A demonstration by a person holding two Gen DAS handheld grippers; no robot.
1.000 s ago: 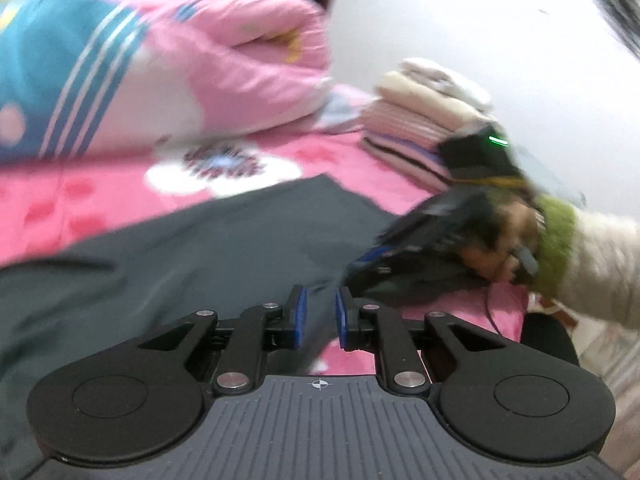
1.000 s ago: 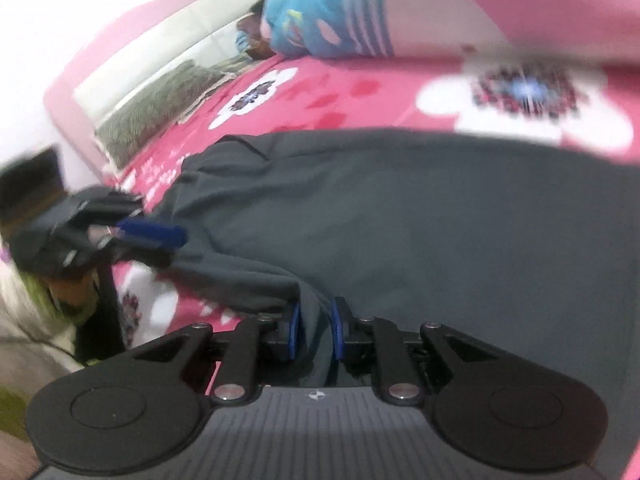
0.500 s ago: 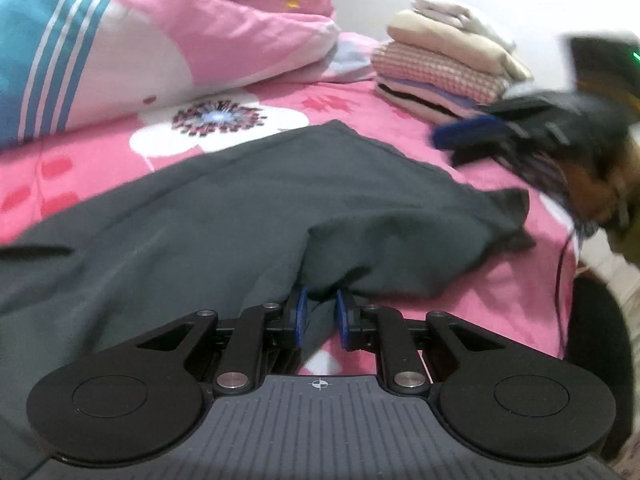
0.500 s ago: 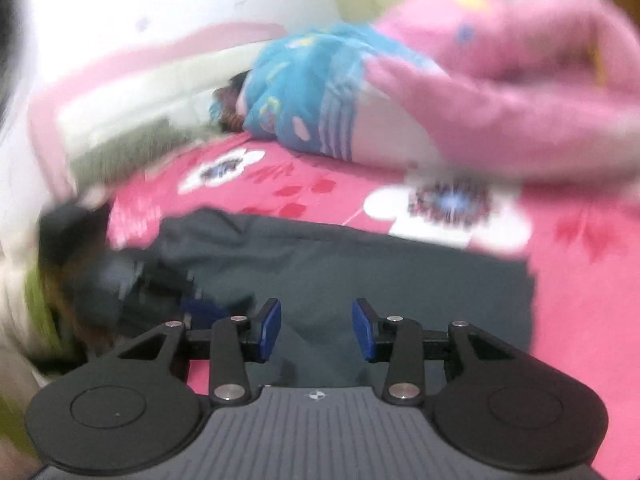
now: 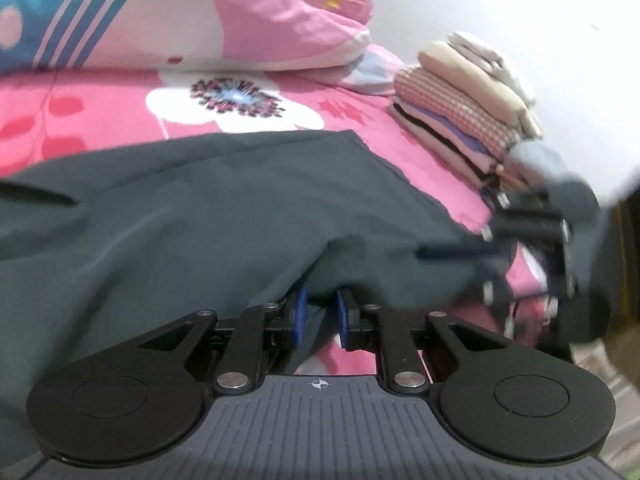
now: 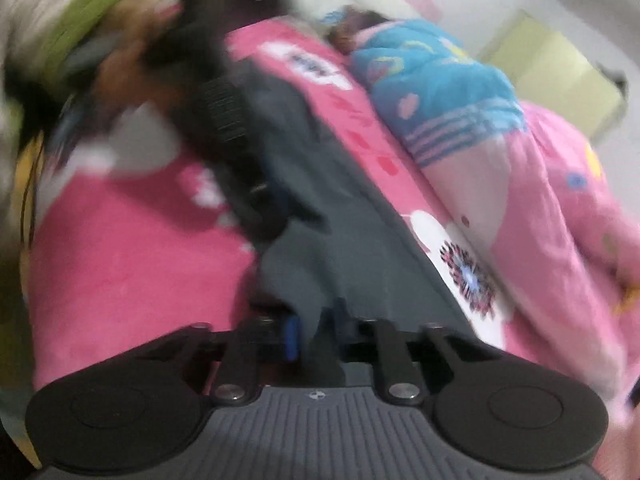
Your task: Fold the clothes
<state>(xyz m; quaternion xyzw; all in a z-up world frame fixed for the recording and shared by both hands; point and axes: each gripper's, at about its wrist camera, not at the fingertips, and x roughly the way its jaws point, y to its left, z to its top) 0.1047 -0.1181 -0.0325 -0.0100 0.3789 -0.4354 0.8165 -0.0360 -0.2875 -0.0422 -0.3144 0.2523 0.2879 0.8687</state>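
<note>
A dark grey garment (image 5: 208, 208) lies spread on the pink flowered bed sheet (image 5: 80, 112). My left gripper (image 5: 319, 316) is shut on a fold of the garment's near edge. In the left wrist view the right gripper (image 5: 520, 248) is blurred at the garment's right end. In the right wrist view my right gripper (image 6: 316, 334) is closed on the garment (image 6: 344, 240), and the left gripper (image 6: 240, 160) shows blurred beyond it, on the same cloth.
A stack of folded clothes (image 5: 468, 96) sits at the back right of the bed. A rolled pink and blue quilt (image 5: 160, 12) lies along the far side; it also shows in the right wrist view (image 6: 500, 152). A white wall stands behind.
My right gripper was open half a second ago and has closed on the garment's end after swinging round. My left gripper has kept its hold on the garment.
</note>
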